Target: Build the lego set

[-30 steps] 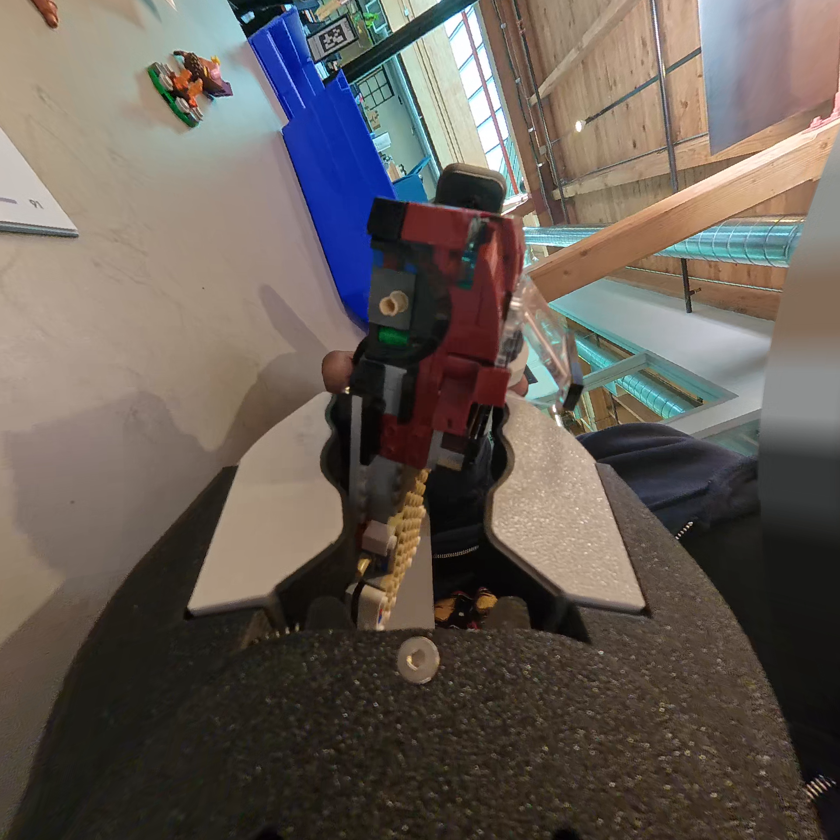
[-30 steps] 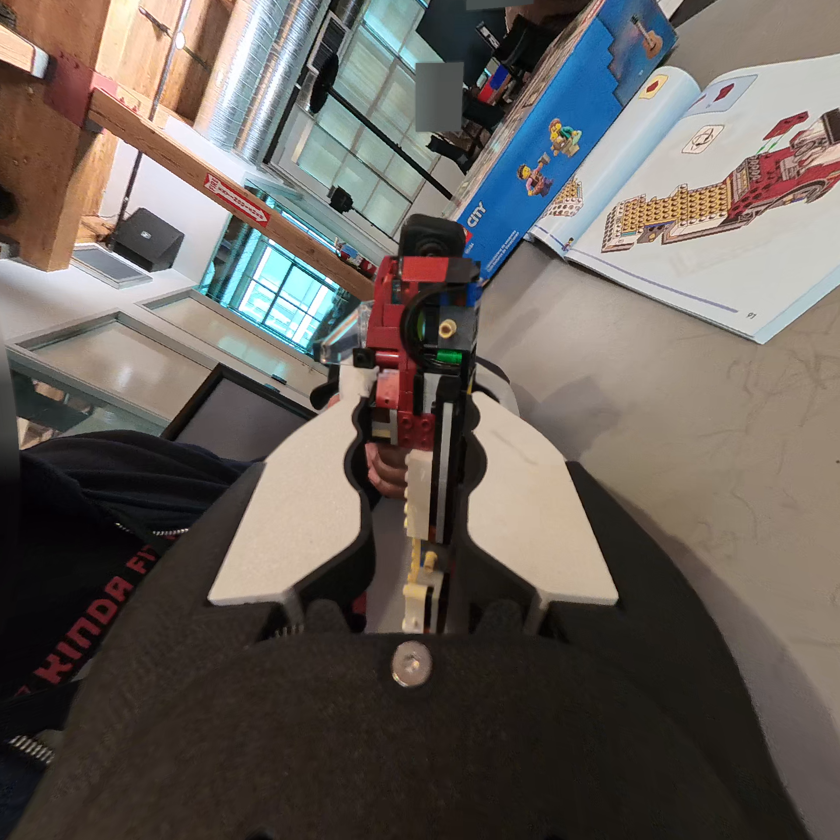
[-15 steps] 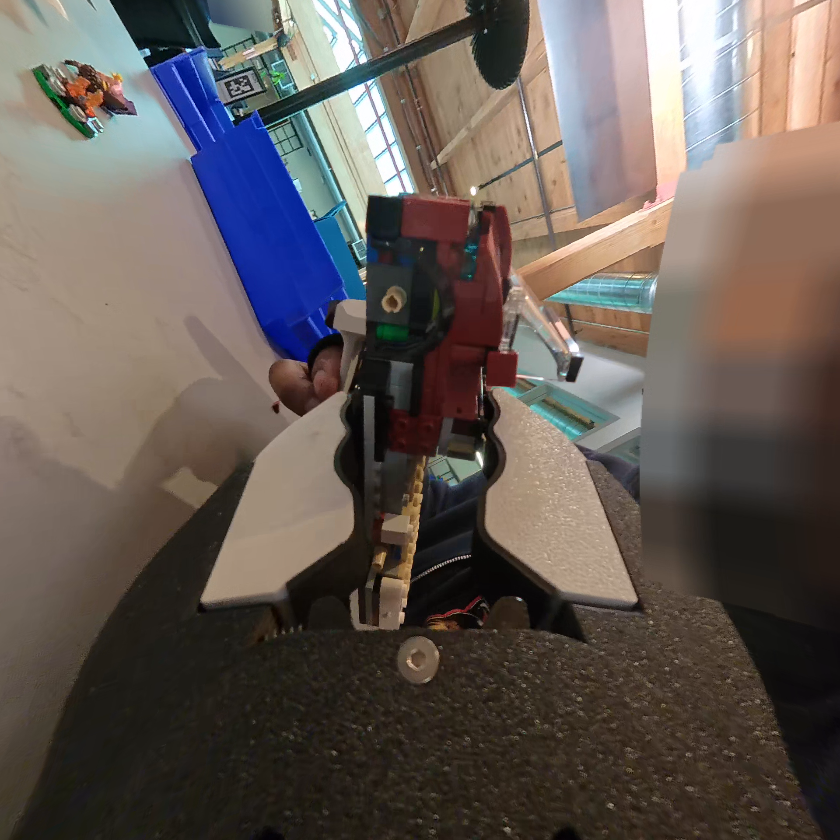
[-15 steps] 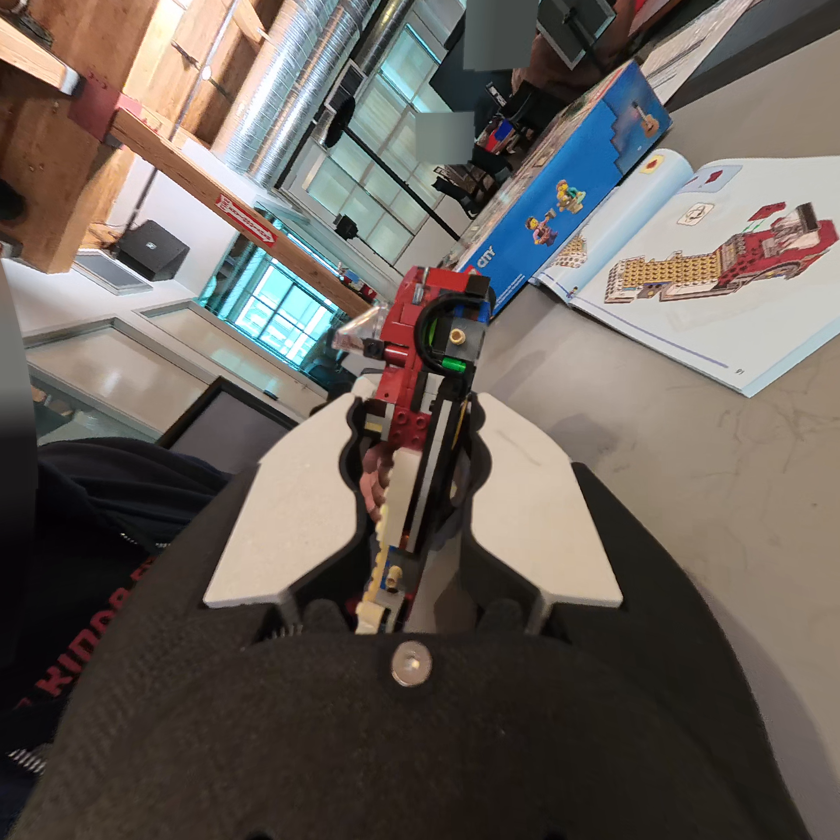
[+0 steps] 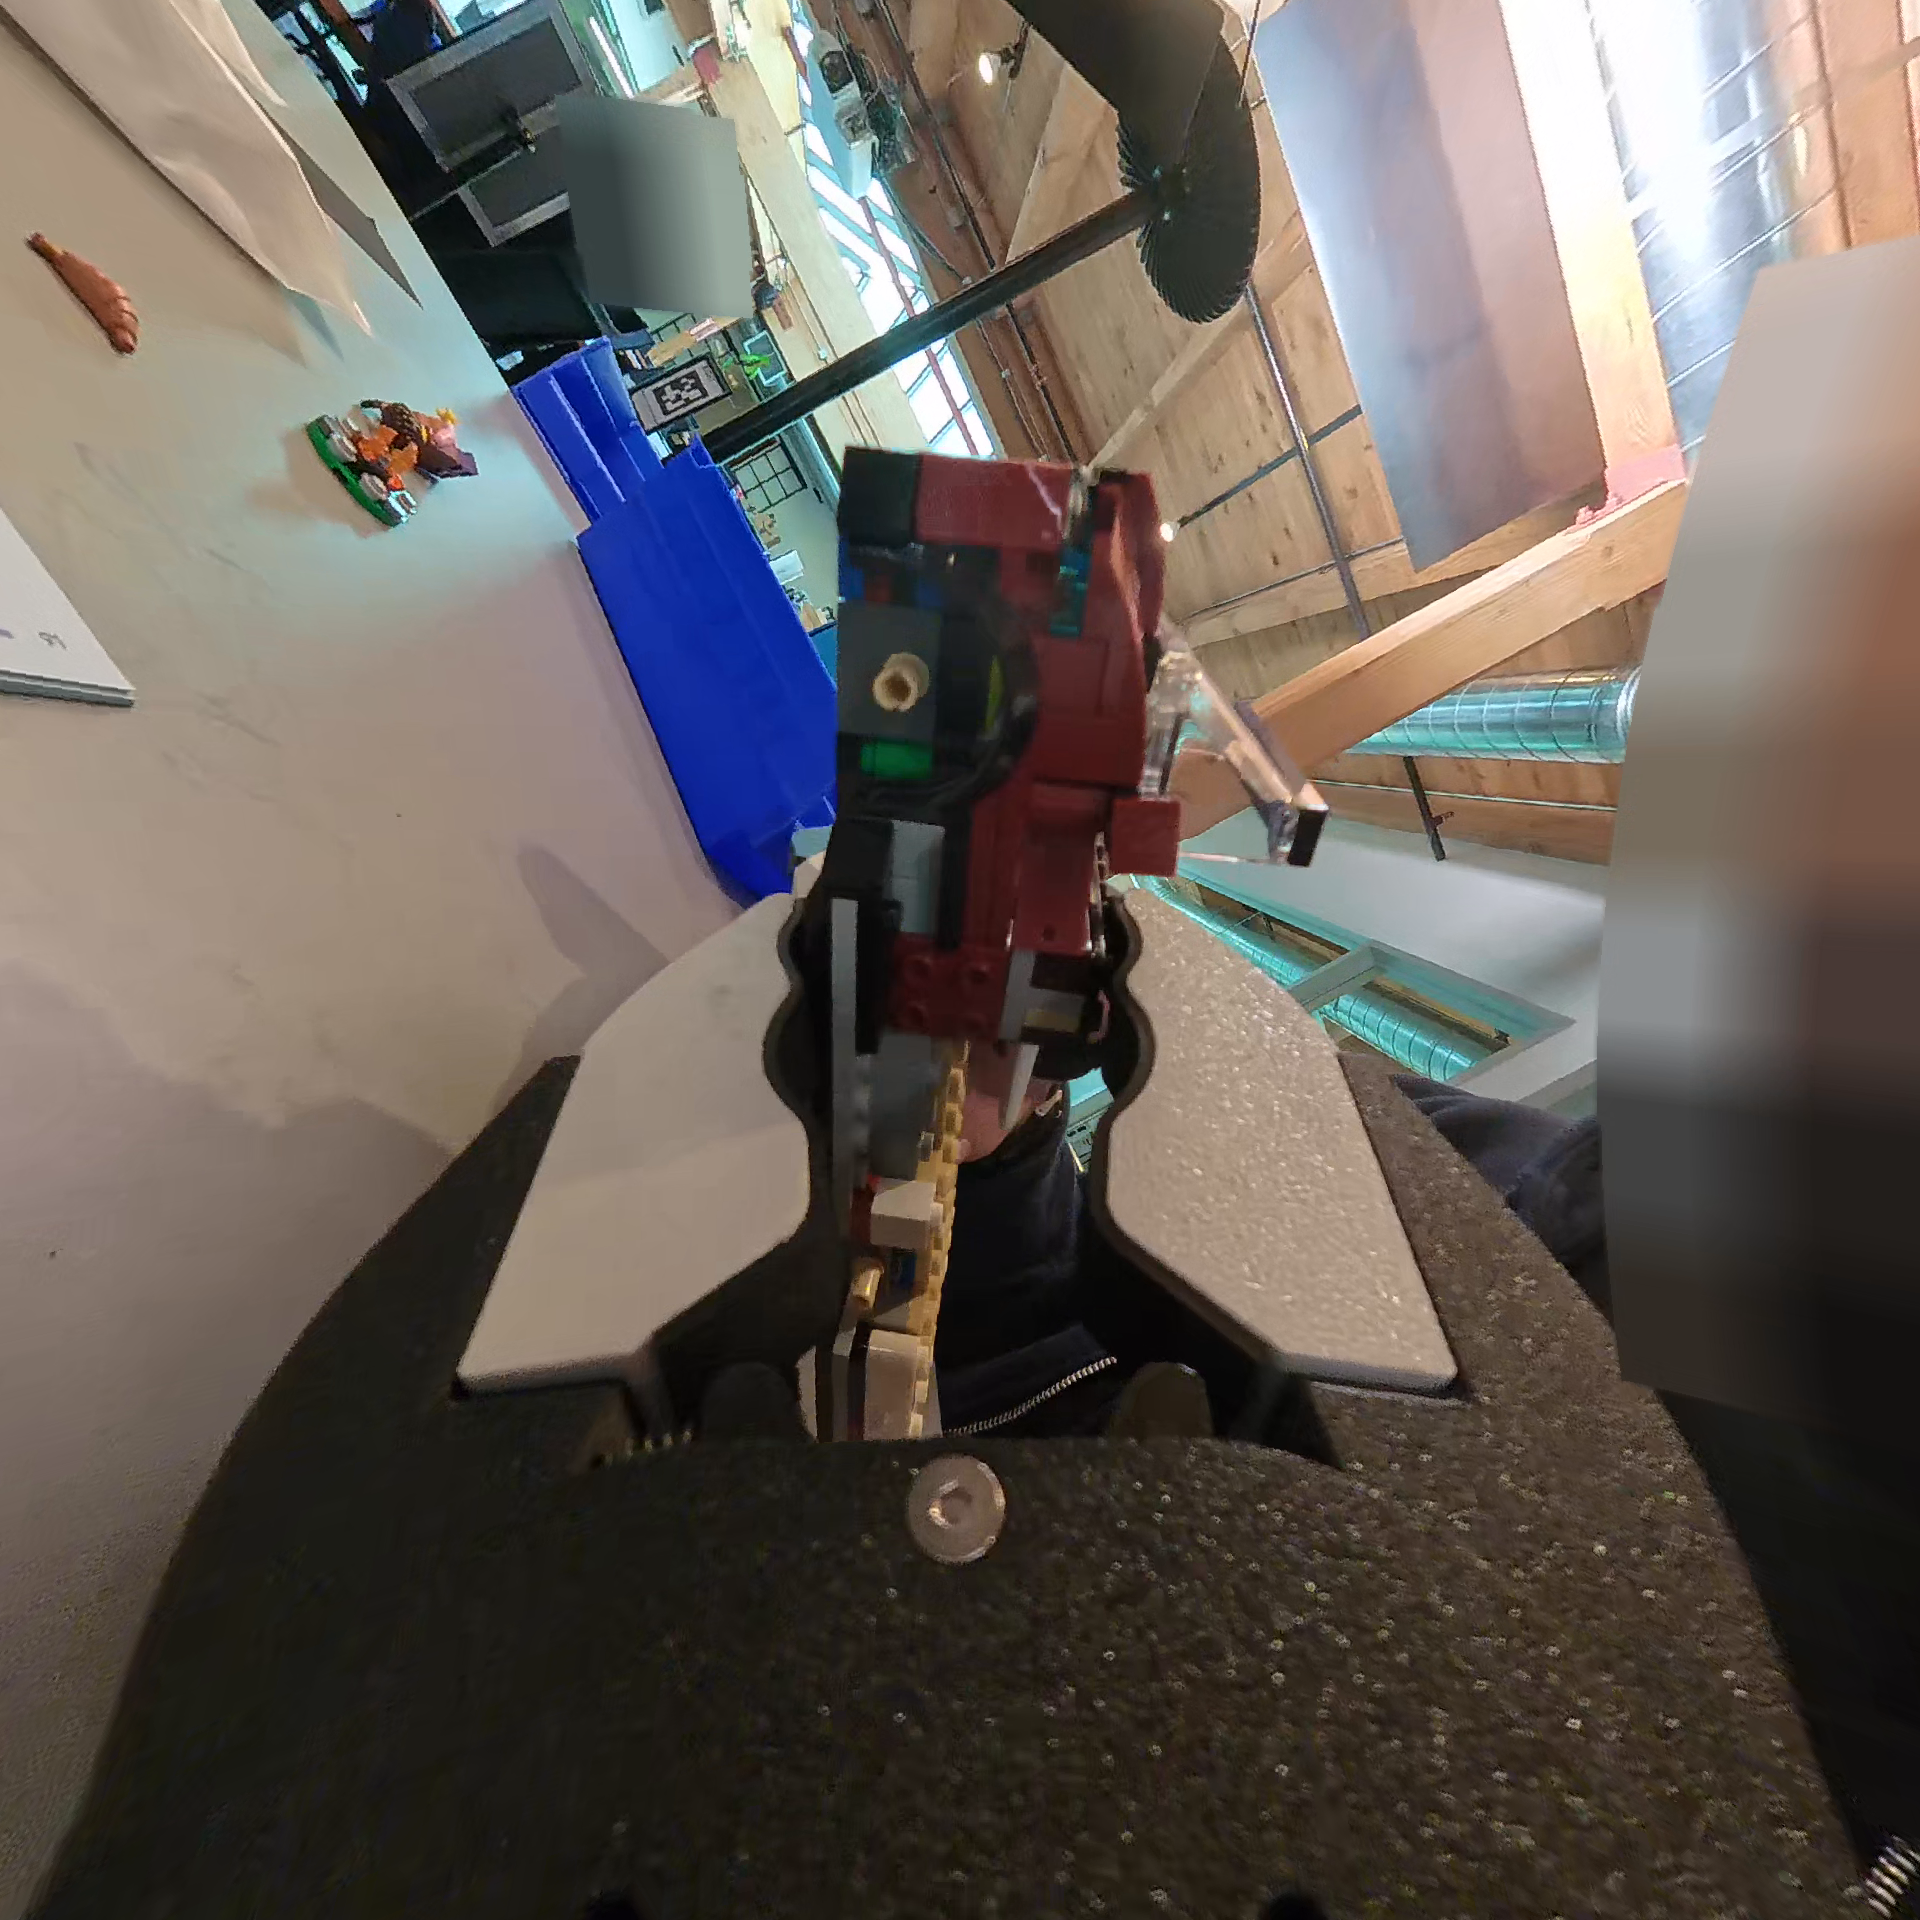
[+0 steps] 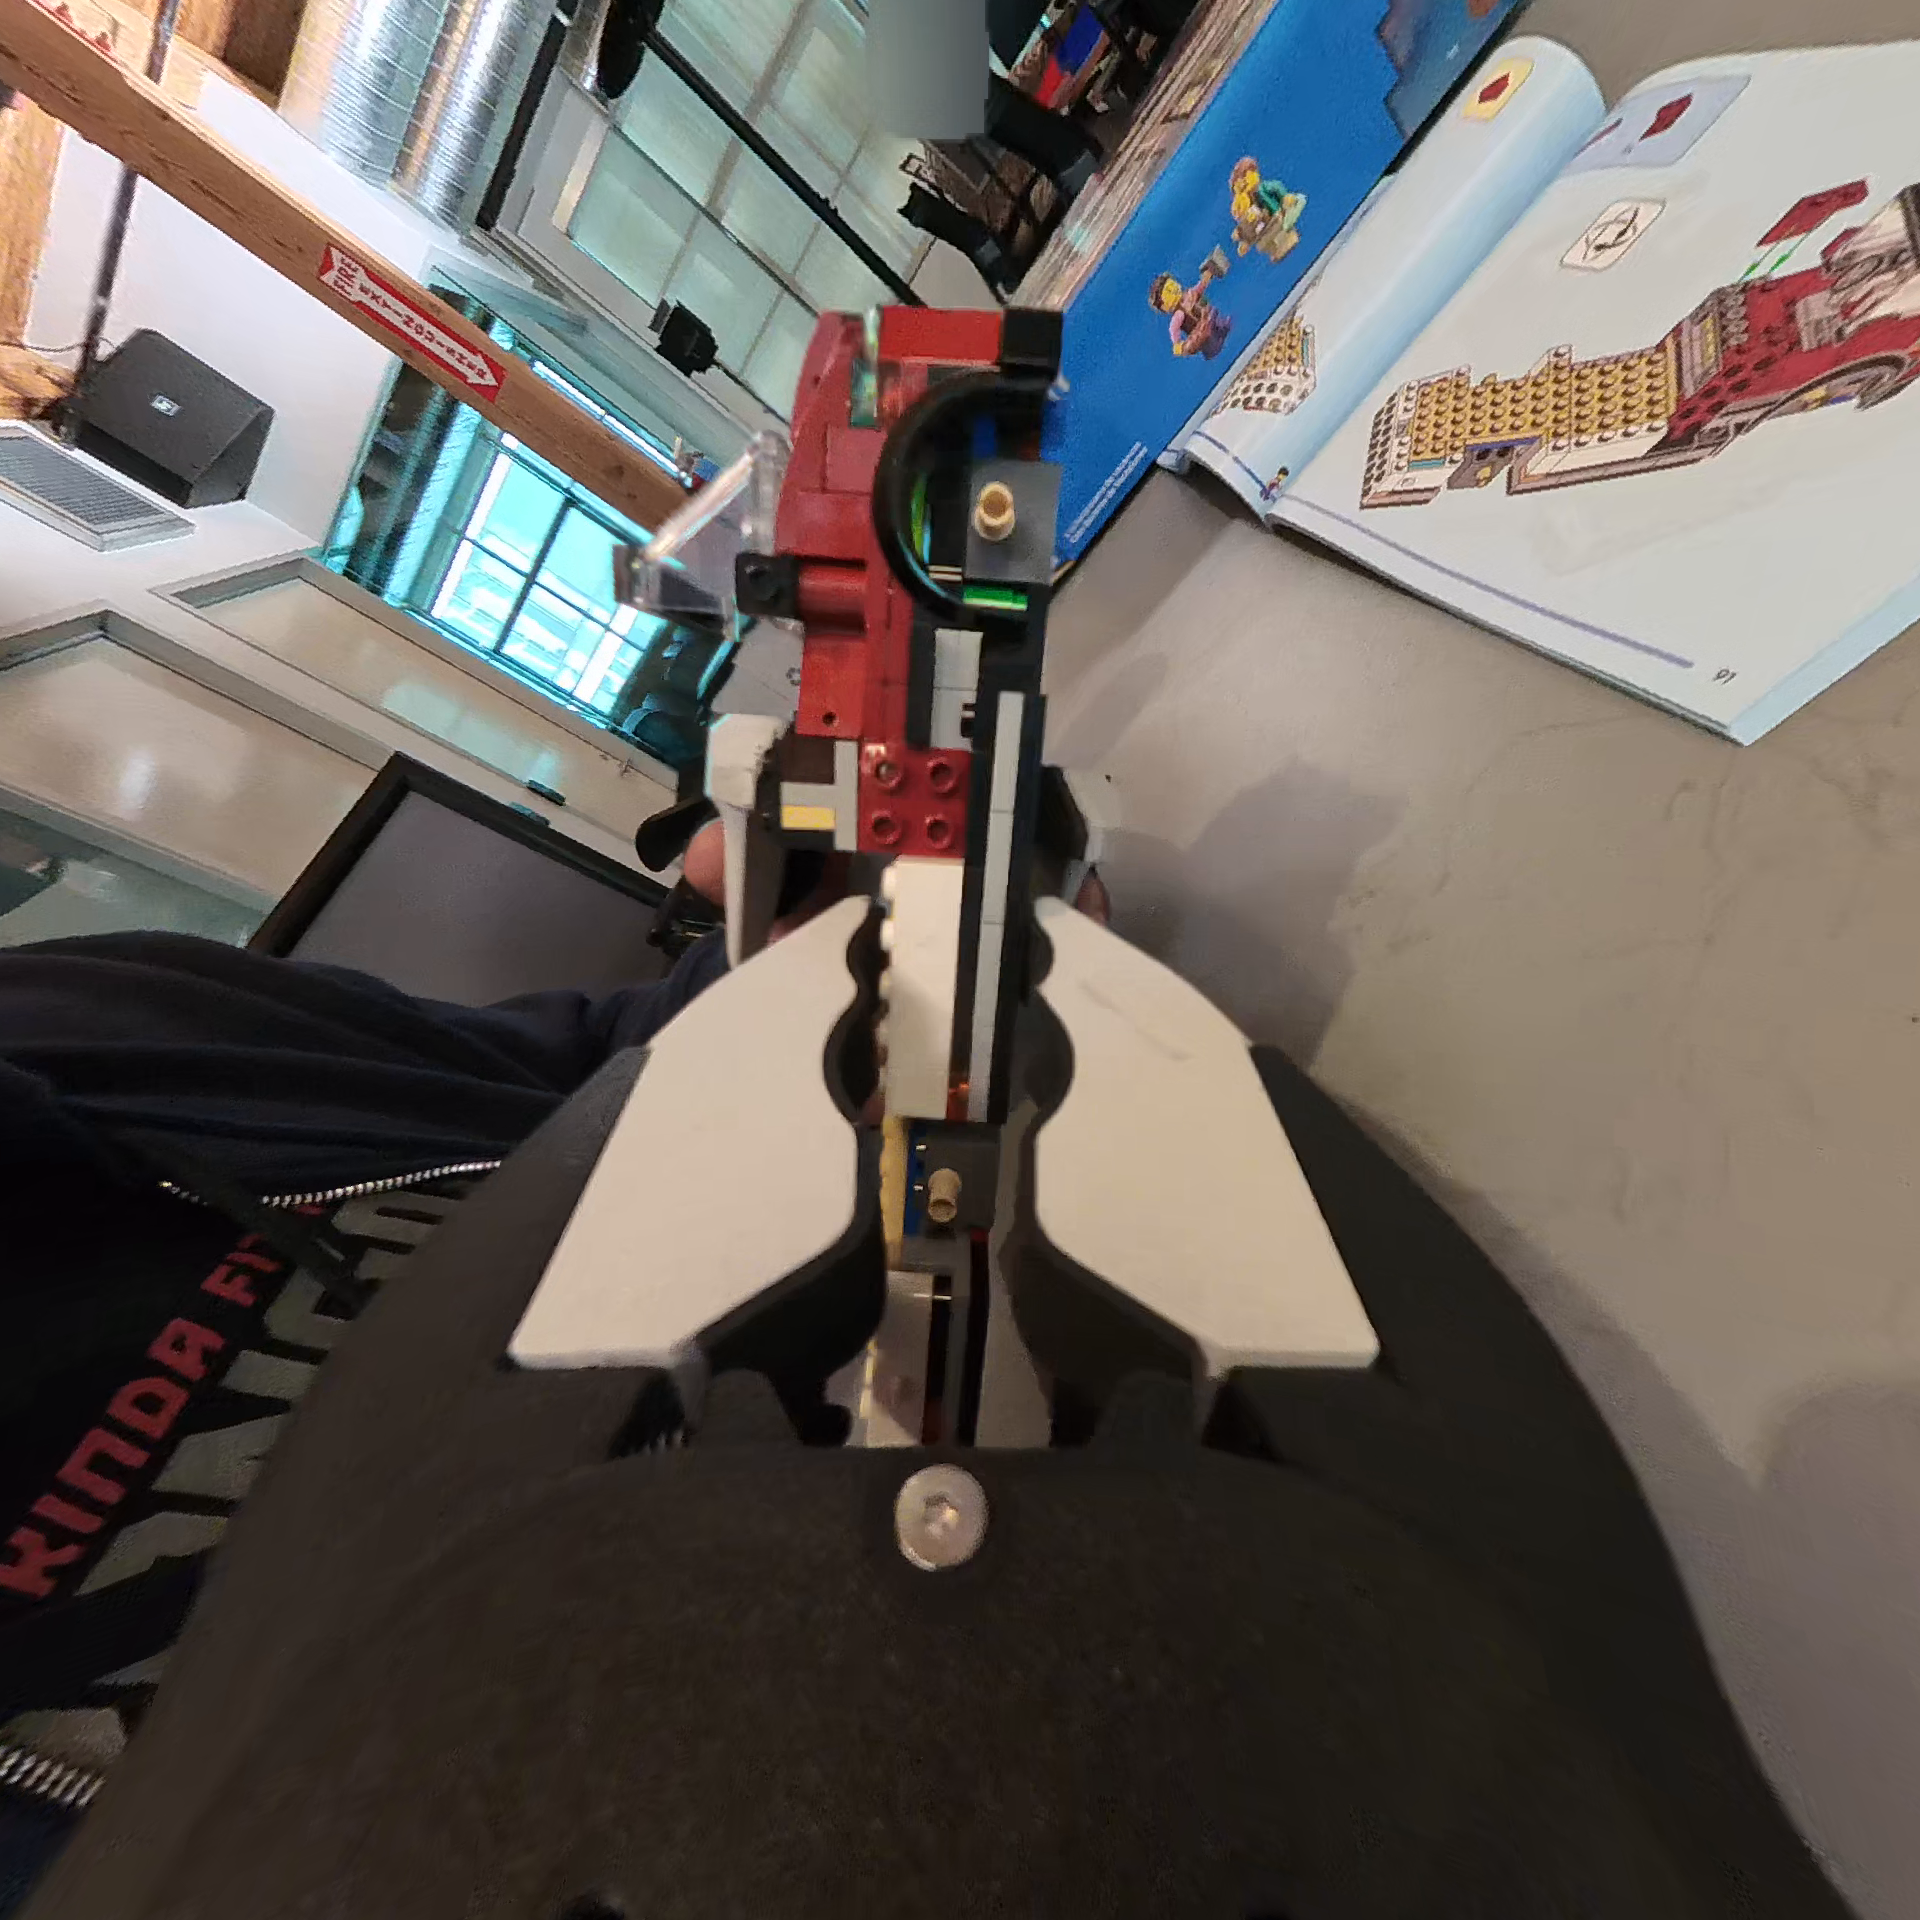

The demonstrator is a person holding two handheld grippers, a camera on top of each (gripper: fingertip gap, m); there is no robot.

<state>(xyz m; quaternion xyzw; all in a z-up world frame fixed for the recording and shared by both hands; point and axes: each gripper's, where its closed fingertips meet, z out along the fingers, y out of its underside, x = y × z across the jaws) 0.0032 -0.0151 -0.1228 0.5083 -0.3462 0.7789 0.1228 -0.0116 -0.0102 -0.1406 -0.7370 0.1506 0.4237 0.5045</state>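
Grey tabletop (image 6: 1455,935) is filling one side of both wrist views, with timber beams, silver ducting and tall windows running behind it. Both grippers are holding one brick-built model (image 5: 997,727), dark red and black with a tan studded strip along its length and a clear windscreen piece jutting from its far end. The left gripper (image 5: 956,977) is gripping the thick red section with fairly wide-set fingers (image 5: 686,1122), both pads seeming to press against its sides, though shadow is hiding the exact contact. The right gripper (image 6: 951,997) is clamping the slimmer white and black part with narrow-set fingers (image 6: 1153,1122), the pads squeezing it from both sides; the left gripper's pale fingertips are showing just beyond. An open instruction booklet (image 6: 1558,436) is lying on the table to the right, with a blue product box (image 6: 1226,239) standing just behind it. In the left view a blue bin (image 5: 686,623) is sitting beside the model, and a small green-based brick figure (image 5: 390,462) is resting farther off.
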